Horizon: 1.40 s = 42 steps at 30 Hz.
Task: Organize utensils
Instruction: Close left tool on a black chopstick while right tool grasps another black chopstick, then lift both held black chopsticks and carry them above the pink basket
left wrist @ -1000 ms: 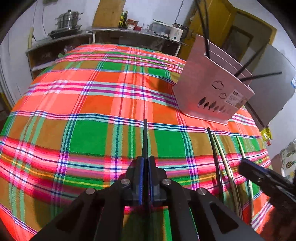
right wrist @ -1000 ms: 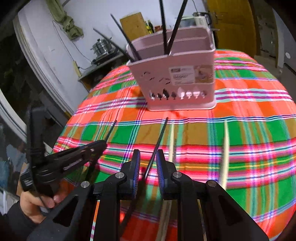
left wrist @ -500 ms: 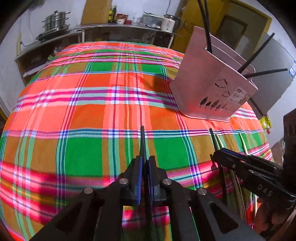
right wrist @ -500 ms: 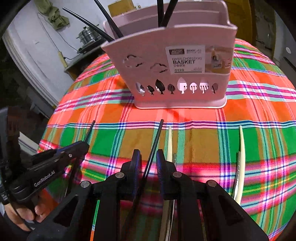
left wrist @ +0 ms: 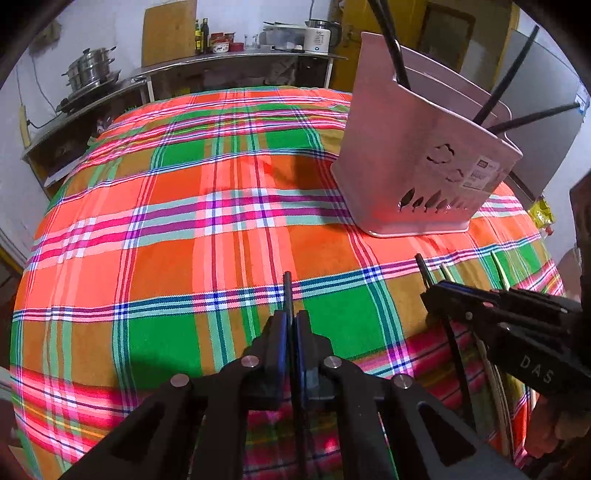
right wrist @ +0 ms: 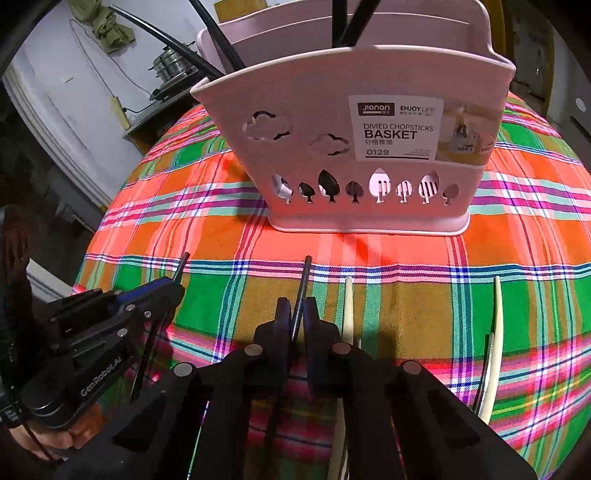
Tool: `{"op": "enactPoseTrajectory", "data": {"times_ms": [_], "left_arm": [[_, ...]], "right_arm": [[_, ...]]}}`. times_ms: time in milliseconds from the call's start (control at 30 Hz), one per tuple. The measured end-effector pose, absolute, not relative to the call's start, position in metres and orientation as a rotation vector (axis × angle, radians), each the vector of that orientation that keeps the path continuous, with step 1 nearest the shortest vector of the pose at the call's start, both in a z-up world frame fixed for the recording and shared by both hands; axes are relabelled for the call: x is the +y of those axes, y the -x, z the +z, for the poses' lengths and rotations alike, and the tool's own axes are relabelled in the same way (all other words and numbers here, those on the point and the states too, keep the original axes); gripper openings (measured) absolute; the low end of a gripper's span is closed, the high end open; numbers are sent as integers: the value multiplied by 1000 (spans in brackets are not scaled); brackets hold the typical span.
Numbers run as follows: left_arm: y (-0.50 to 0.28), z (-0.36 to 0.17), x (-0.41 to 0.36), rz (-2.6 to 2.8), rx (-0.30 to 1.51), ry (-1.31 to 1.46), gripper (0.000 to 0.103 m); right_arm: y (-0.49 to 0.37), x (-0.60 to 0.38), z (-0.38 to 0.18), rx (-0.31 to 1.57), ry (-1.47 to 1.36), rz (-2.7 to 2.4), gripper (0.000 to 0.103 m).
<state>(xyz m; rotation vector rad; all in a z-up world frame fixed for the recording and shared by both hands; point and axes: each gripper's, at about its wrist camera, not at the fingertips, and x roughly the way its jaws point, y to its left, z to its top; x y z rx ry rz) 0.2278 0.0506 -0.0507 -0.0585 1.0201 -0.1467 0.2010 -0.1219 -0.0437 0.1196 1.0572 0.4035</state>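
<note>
Two grippers each pinch one black stick. The left gripper [left wrist: 290, 325] is squeezed tight on its black chopstick [left wrist: 287, 291]. The right gripper [right wrist: 298, 317], nearly closed, grips another black chopstick [right wrist: 303, 286]. Both sit near the table's [left wrist: 177, 229] front edge. The pink basket [right wrist: 354, 147] behind holds more black sticks [right wrist: 221, 40].

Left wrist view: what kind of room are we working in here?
Most likely a home kitchen or dining area: a stacked steamer pot and sauce bottles sit on a steel counter behind the plaid-covered table.
</note>
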Motion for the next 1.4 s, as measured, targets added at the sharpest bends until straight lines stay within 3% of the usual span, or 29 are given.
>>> {"op": "enactPoseTrajectory", "data": {"times_ms": [1000, 1400], "left_arm": [[-183, 106, 46, -218, 715, 84, 4], [-160, 121, 41, -232, 686, 85, 4]], "right_arm": [[-152, -154, 102, 714, -137, 491, 5], [-133, -163, 114, 674, -136, 493, 5]]}}
